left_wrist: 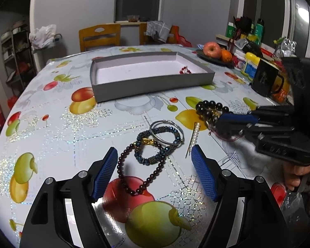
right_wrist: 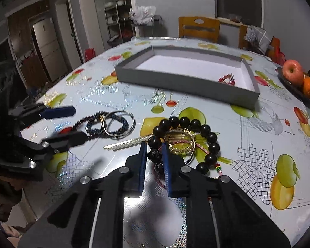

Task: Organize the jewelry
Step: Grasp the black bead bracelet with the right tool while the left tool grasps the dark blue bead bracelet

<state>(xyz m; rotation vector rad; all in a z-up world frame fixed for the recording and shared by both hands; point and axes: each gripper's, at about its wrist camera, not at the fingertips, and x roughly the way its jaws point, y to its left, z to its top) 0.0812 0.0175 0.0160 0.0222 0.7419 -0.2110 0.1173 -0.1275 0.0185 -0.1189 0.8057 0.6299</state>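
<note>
A grey shallow box [left_wrist: 150, 82] [right_wrist: 184, 82] sits on the table with a red beaded piece [left_wrist: 185, 70] [right_wrist: 227, 79] in its right end. My left gripper [left_wrist: 155, 155] is open over a dark red bead bracelet [left_wrist: 132, 186], a blue bead bracelet [left_wrist: 153, 157] and a silver bangle [left_wrist: 165, 132]. A pearl hair clip [left_wrist: 194, 136] [right_wrist: 126, 143] lies to their right. My right gripper [right_wrist: 154, 150] is shut on the black bead bracelet [right_wrist: 208, 136] [left_wrist: 208, 105], which lies around a gold bangle [right_wrist: 181, 142].
The table has a fruit-print cloth [left_wrist: 51, 124]. A black mug [left_wrist: 264, 78], jars and a dish with an apple [left_wrist: 211, 49] and an orange stand at the right edge. Wooden chairs [left_wrist: 100, 35] stand behind the table.
</note>
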